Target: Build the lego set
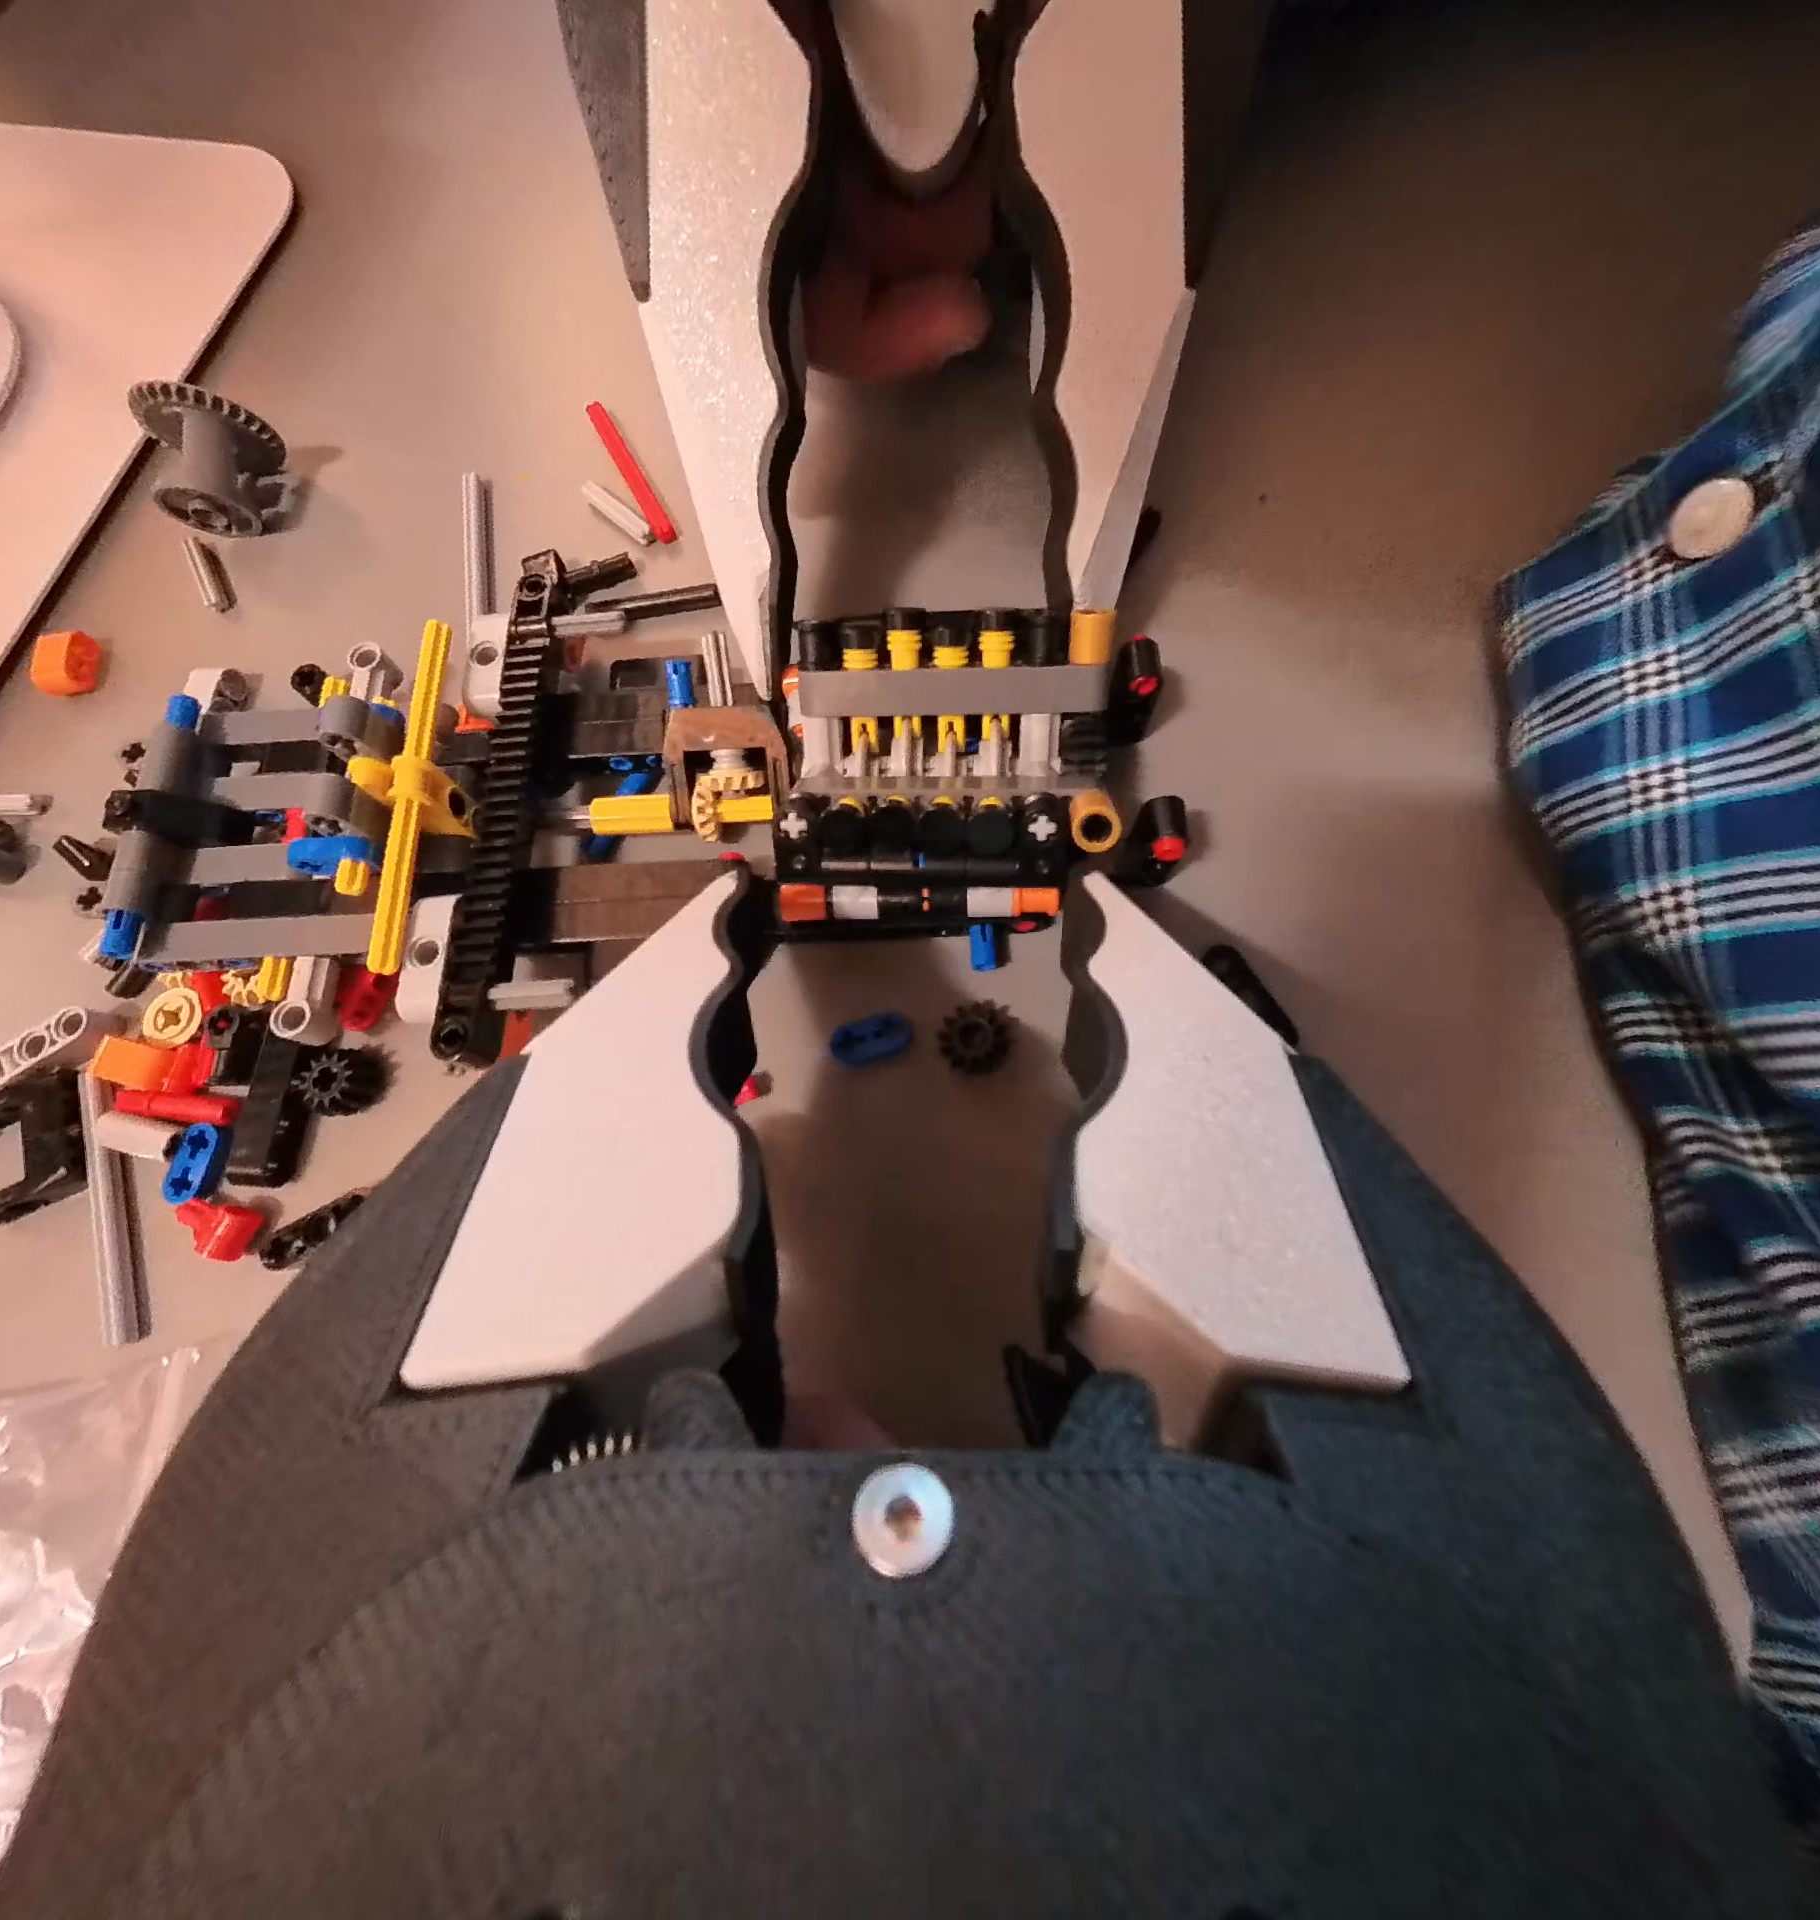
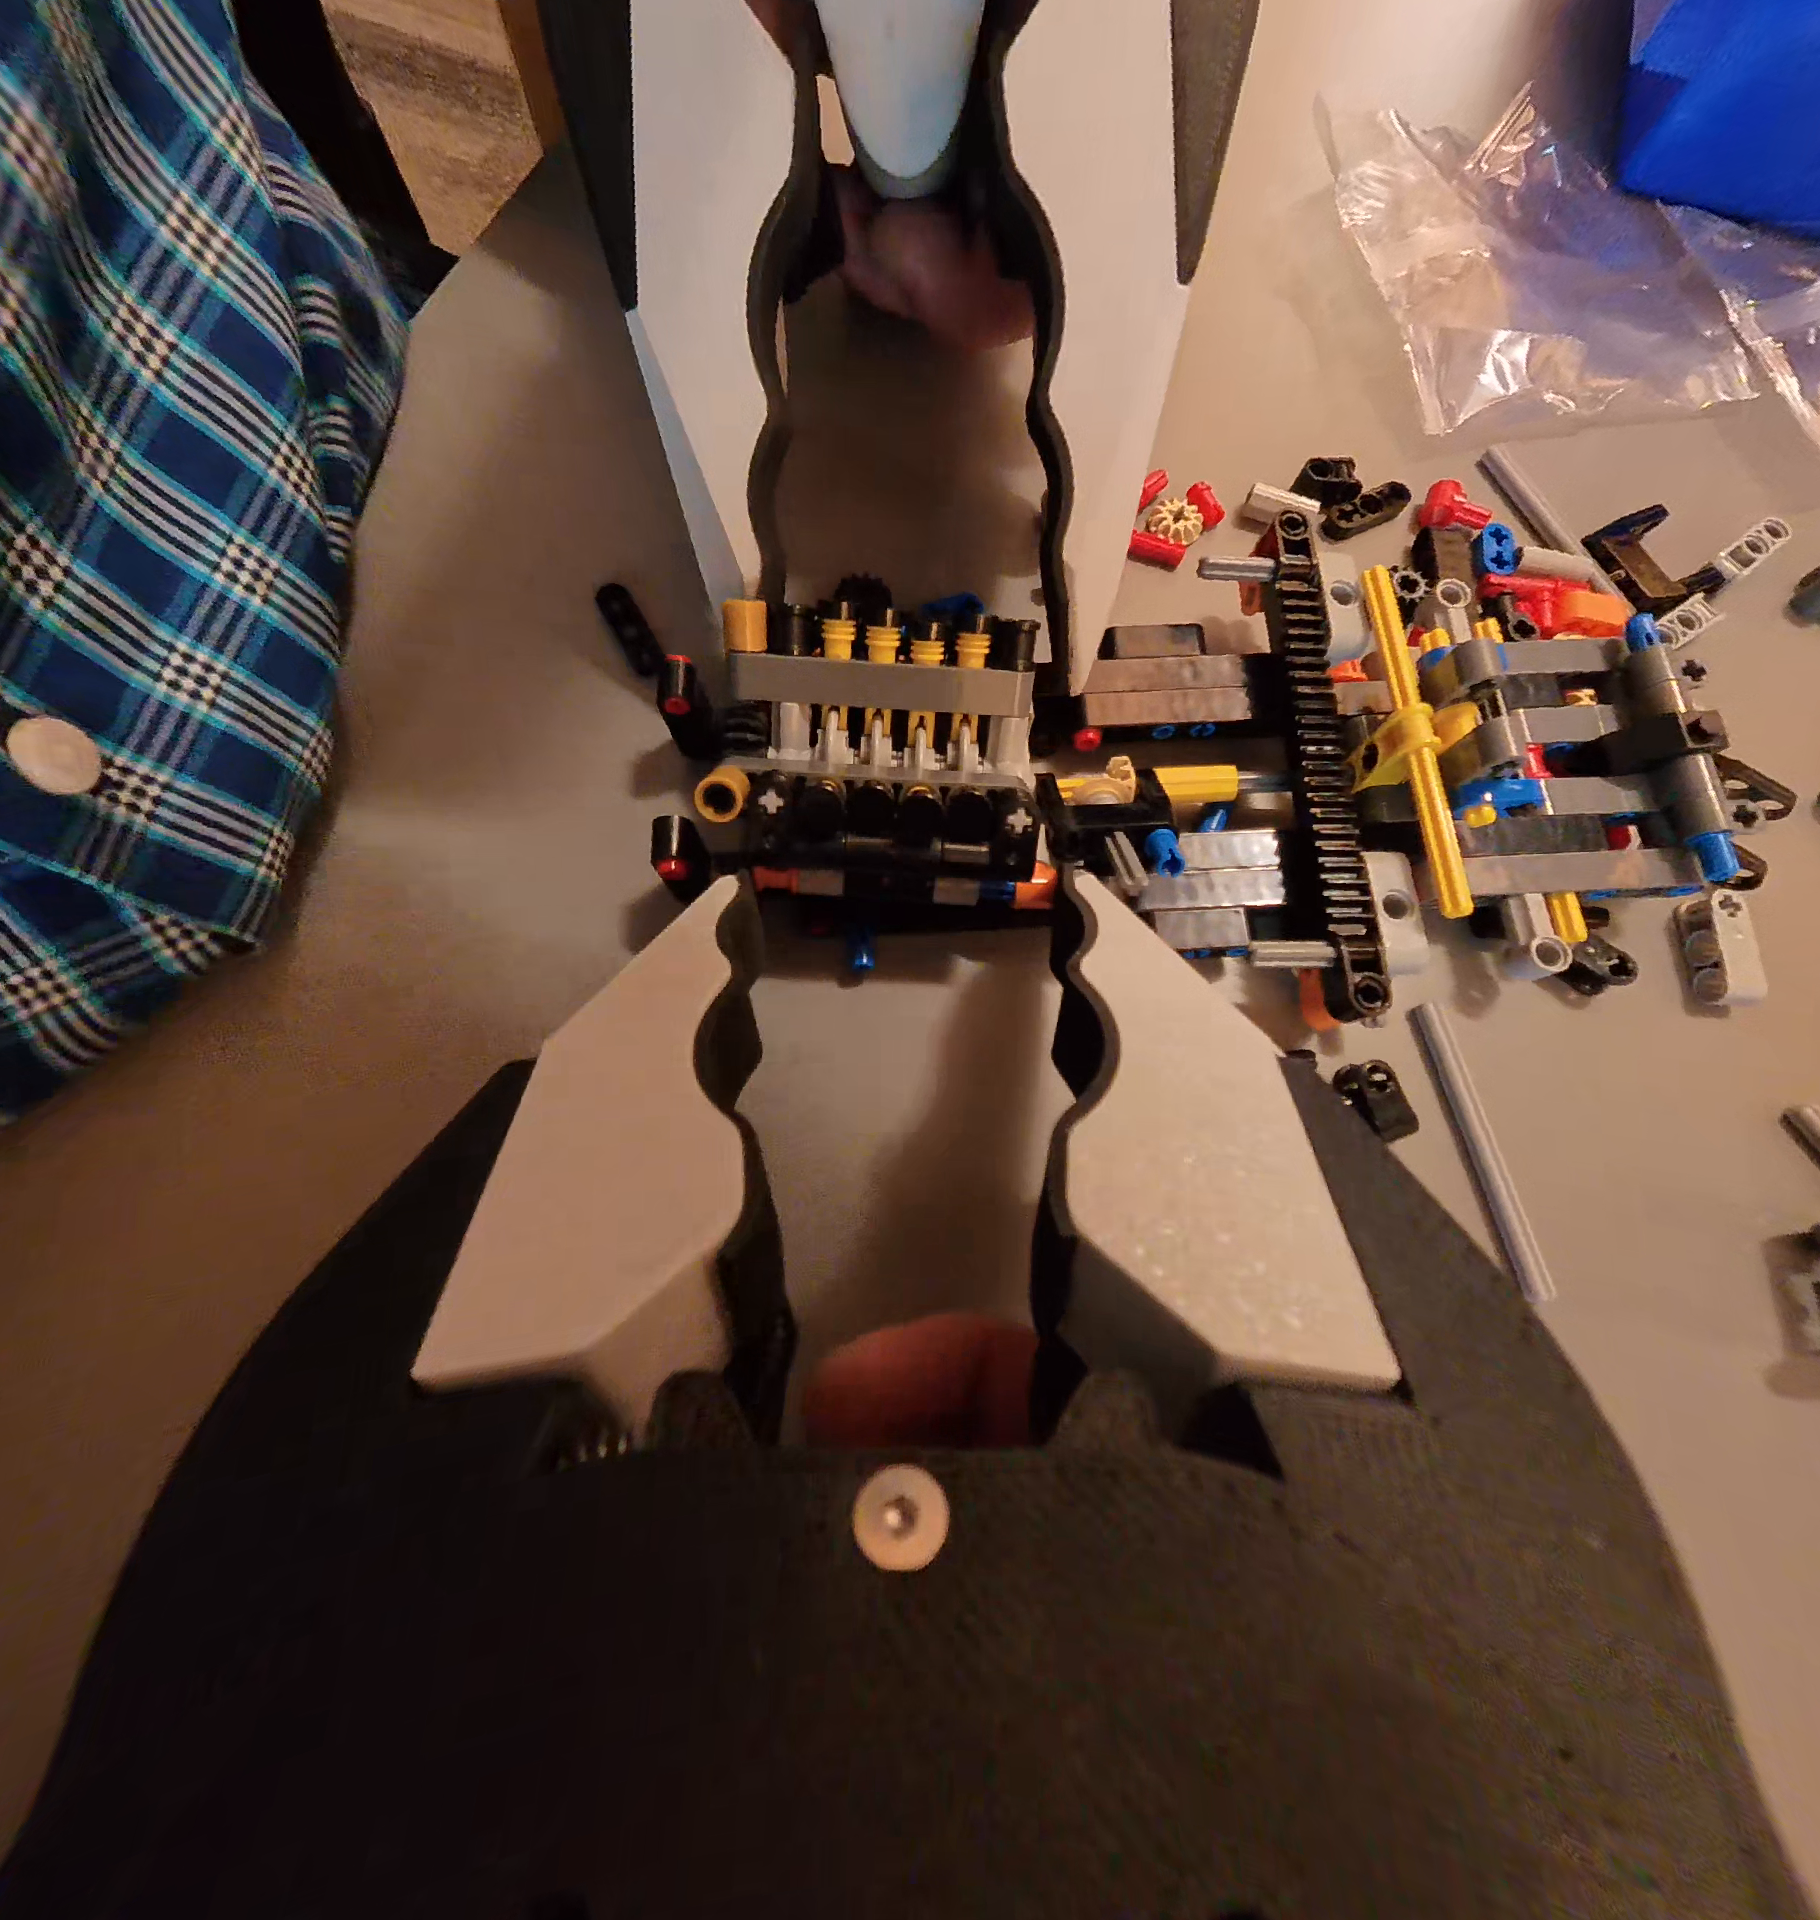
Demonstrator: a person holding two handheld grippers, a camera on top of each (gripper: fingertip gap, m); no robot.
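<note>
The partly built lego assembly (image 1: 927, 769), a block of black, grey and yellow beams and pins, lies on the beige surface (image 1: 1301, 727) between the two hand-held grippers, which face each other across it. The left hand-held gripper (image 1: 911, 894) has its white fingers spread wide, tips at the near corners of the block's end; whether they touch it is unclear. The right hand-held gripper (image 2: 901, 899) is likewise wide open at the opposite side, gripping nothing. A long black toothed lego rack (image 1: 495, 821) crosses the assembly's other end amid loose lego pieces (image 1: 210, 1091). A person's blue plaid sleeve (image 1: 1716, 831) lies alongside.
</note>
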